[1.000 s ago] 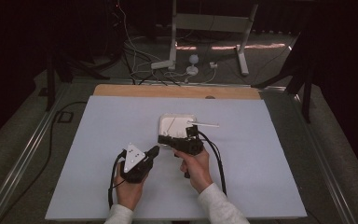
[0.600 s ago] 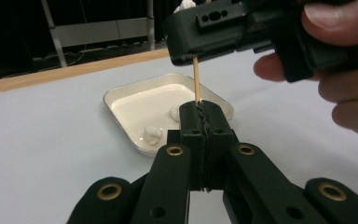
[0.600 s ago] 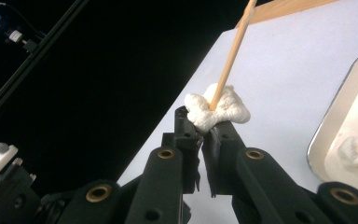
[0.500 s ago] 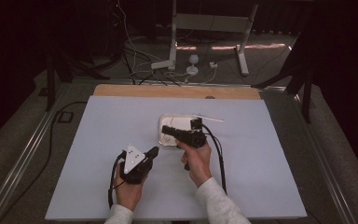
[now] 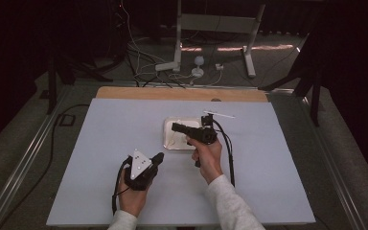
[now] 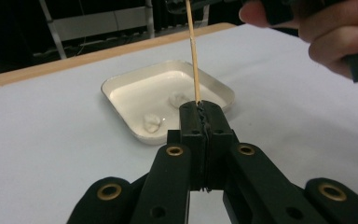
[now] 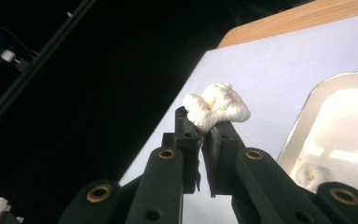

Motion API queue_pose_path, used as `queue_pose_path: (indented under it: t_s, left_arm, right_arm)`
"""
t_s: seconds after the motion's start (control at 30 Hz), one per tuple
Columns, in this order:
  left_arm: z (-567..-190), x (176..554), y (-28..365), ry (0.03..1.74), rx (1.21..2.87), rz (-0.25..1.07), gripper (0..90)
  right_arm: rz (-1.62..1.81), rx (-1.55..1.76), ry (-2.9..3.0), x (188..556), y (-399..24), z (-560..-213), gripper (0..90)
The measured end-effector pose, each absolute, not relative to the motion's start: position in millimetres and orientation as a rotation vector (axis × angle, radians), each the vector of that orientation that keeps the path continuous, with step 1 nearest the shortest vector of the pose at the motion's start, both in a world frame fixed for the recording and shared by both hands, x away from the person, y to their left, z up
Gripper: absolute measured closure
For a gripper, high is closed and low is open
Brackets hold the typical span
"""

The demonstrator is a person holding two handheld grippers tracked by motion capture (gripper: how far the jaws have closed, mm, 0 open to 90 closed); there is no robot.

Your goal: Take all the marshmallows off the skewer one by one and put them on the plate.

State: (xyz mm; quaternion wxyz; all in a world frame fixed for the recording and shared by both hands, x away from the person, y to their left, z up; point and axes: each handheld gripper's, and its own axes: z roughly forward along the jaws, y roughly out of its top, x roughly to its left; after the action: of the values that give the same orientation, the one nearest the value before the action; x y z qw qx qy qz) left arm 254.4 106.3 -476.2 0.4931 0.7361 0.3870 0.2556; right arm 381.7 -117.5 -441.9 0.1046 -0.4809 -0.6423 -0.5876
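- Table (image 5: pixel 100 158), covered by a pale sheet, is seen from the high view; a wooden edge (image 5: pixel 172 93) runs along the far side.
- White square dish (image 5: pixel 172 140) is set near the middle of the table; two white lumps (image 6: pixel 151 122) lie inside it.
- Right gripper (image 7: pixel 204 122) is held tilted above the dish, jaws closed on a white doughy lump (image 7: pixel 216 108) at their tips.
- Left gripper (image 6: pixel 200 108) is held near the table's front edge, jaws clamped on a thin wooden skewer (image 6: pixel 192 51) that stands upright.
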Motion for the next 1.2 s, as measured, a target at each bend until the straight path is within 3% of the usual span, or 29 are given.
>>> queue_pose_path:
  t_s: [0.37, 0.53, 0.67, 0.9, 1.2]
  left_arm:
    - [-483.3, 248.4, 108.6, 0.953, 1.846, 0.639, 90.0]
    - [-479.4, 254.5, 112.9, 0.992, 1.791, 0.62, 90.0]
    - [-473.8, 253.6, 112.2, 0.985, 1.775, 0.633, 90.0]
    - [-473.5, 259.0, 113.2, 1.003, 1.787, 0.625, 90.0]
    - [-479.6, 266.8, 110.8, 1.025, 1.82, 0.59, 90.0]
  right_arm:
    - [-1.807, -1.524, -1.885, 392.6, -129.2, -429.8, 87.2]
    - [-1.761, -1.481, -2.033, 398.0, -152.3, -412.2, 86.4]
    - [-1.689, -1.492, -2.137, 398.9, -151.7, -420.6, 84.6]
    - [-1.564, -1.457, -2.215, 402.3, -143.9, -438.2, 69.4]
    - [-1.561, -1.435, -1.968, 410.9, -148.2, -450.1, 38.8]
